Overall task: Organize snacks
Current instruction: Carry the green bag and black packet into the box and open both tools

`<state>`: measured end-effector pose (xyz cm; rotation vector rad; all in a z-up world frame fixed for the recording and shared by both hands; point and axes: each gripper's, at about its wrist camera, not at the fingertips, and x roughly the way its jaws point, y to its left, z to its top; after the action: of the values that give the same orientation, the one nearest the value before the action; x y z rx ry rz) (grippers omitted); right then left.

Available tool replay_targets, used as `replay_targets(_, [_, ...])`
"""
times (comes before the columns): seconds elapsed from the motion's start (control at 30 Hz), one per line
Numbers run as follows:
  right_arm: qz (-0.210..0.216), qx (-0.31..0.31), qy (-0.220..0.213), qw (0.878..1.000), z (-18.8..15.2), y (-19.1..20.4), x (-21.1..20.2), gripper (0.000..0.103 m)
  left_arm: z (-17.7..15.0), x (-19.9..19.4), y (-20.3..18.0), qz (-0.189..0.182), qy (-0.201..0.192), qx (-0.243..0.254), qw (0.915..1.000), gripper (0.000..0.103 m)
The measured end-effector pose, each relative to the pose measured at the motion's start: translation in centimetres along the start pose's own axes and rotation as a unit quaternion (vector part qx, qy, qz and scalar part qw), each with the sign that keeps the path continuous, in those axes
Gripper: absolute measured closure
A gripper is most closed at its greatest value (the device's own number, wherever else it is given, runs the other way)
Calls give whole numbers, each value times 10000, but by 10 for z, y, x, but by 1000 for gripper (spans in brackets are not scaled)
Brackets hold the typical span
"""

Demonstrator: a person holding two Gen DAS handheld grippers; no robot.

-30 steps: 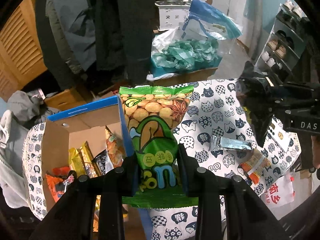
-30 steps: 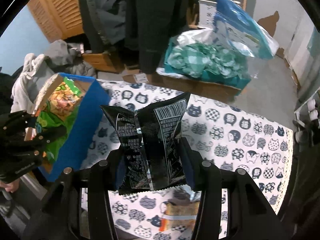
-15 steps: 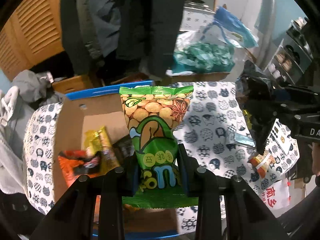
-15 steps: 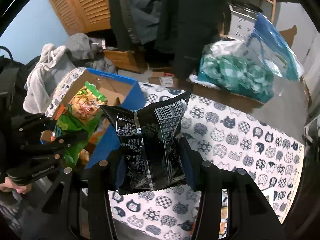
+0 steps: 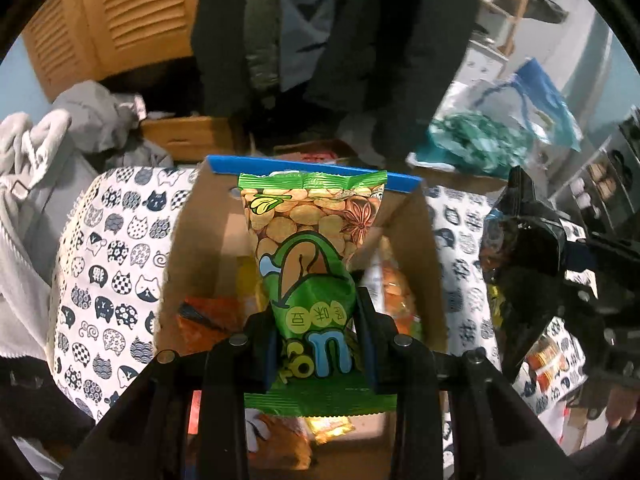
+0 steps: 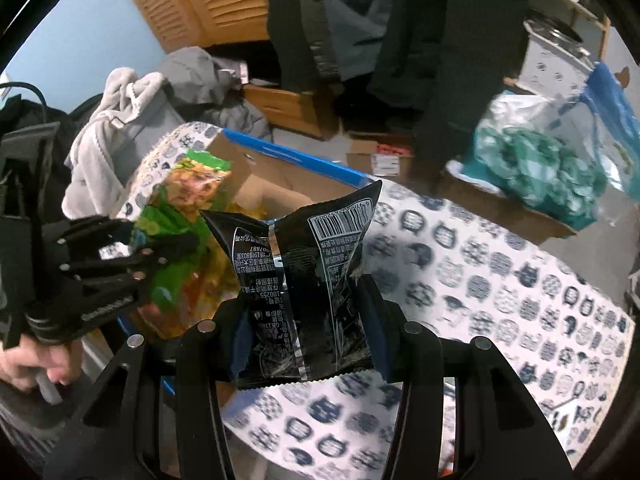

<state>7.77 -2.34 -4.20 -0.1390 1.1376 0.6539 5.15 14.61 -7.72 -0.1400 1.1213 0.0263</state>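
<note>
My left gripper (image 5: 316, 320) is shut on a green peanut snack bag (image 5: 312, 248), which hangs over the open cardboard box (image 5: 416, 232) with blue outer walls. Several snack packets (image 5: 208, 320) lie inside the box. My right gripper (image 6: 304, 316) is shut on a black snack bag (image 6: 296, 276), barcode side facing the camera, just right of the box (image 6: 280, 184). In the right wrist view the left gripper (image 6: 172, 248) and its green bag (image 6: 176, 216) sit over the box's left part. In the left wrist view the black bag (image 5: 516, 240) shows at the right.
The table carries a white cloth with cat prints (image 6: 520, 300). More snack packets (image 5: 544, 360) lie on it at the right. Behind the table are hanging dark coats (image 5: 360, 40), a pile of grey clothes (image 5: 60, 140), a bag of green items (image 6: 540, 168) and wooden louvred doors (image 6: 208, 0).
Both grippers have moved left with their bags. The green bag, earlier beside the box's right wall, now hangs over the middle of the box; the black bag has come up to the box's right edge.
</note>
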Motion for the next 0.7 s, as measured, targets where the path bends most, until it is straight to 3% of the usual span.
replay_targets(0.37, [-70,-37,324,9994,34,32,69,55,3,28,41,85,311,-535,9980,69])
replay_targets(0.5, [-149,-48,489,9987,35,34,90,55,1,33,47,-69,347,-730,9967,65])
replay_targets(0.7, [-322,-46,702,9970,34,35,111,55,0,34,44,54,308,-712,9970,56])
